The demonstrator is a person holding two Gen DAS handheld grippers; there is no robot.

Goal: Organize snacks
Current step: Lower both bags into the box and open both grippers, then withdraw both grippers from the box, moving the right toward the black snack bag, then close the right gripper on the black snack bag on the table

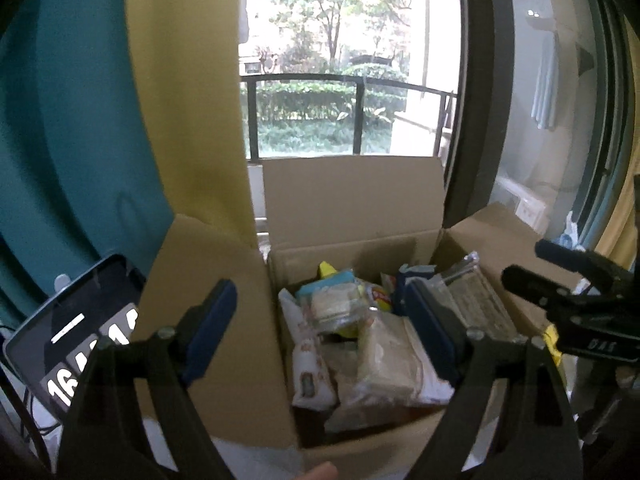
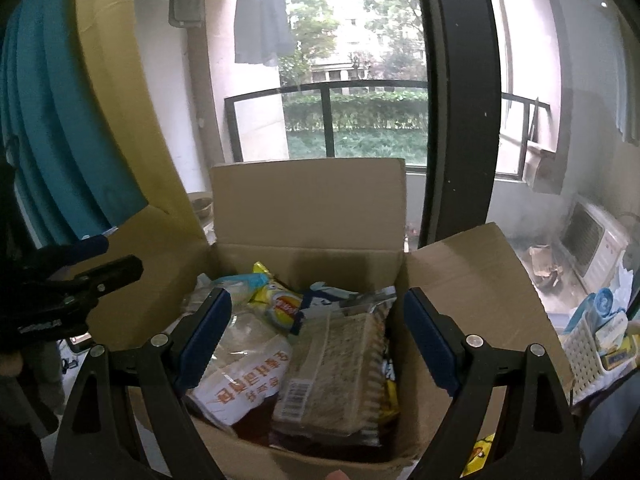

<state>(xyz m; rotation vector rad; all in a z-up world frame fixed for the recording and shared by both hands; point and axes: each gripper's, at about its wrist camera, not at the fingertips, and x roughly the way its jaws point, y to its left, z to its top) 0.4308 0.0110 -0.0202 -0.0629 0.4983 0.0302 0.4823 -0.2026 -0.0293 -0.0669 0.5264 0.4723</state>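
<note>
- Snacks (image 2: 320, 352): a heap of packets lying inside the open cardboard box (image 2: 308, 200), among them a yellow chip bag (image 2: 280, 304) and a clear-wrapped biscuit tray (image 2: 336, 364).
- Left gripper (image 1: 320, 332): jaws spread wide above the box, nothing between them.
- Right gripper (image 2: 316, 340): jaws likewise apart and empty.
- Progress: most packets appear boxed; a white basket (image 2: 588, 356) beside the box holds further items, perhaps unsorted.

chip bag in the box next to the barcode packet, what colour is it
Yellow, with a red round logo; the chip bag shows best in the right wrist view.
</note>
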